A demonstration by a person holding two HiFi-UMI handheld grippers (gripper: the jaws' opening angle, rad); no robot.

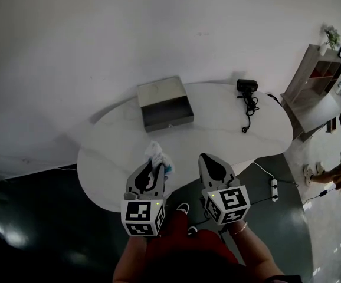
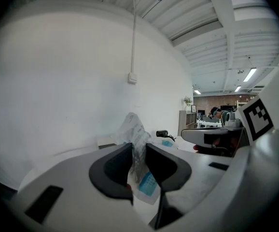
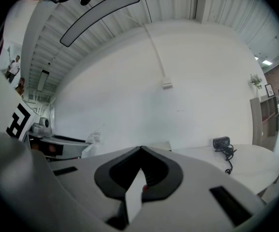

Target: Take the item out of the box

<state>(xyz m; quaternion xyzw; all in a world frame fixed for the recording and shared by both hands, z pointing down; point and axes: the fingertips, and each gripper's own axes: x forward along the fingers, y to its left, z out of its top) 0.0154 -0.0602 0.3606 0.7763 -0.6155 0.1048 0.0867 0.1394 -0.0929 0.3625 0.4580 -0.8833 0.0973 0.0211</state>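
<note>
L hand-held gripper (image 2: 138,153) is clamped on the packet (image 2: 135,127), above the near tabletop (image 1: 217,134) edge, well apart from the box (image 1: 164,104) at far side. R hand-held gripper (image 3: 140,151) closed, empty. Risk: thin crinkly film could slip out if grip eases. Box contents can't be seen.

The table (image 1: 265,128) is white, the box (image 1: 164,104) grey metal, the camera (image 1: 246,85) black. The packet (image 1: 157,155) is clear with blue print. The left gripper (image 1: 154,165) and right gripper (image 1: 209,158) are grey and black, with black-and-white square markers.
</note>
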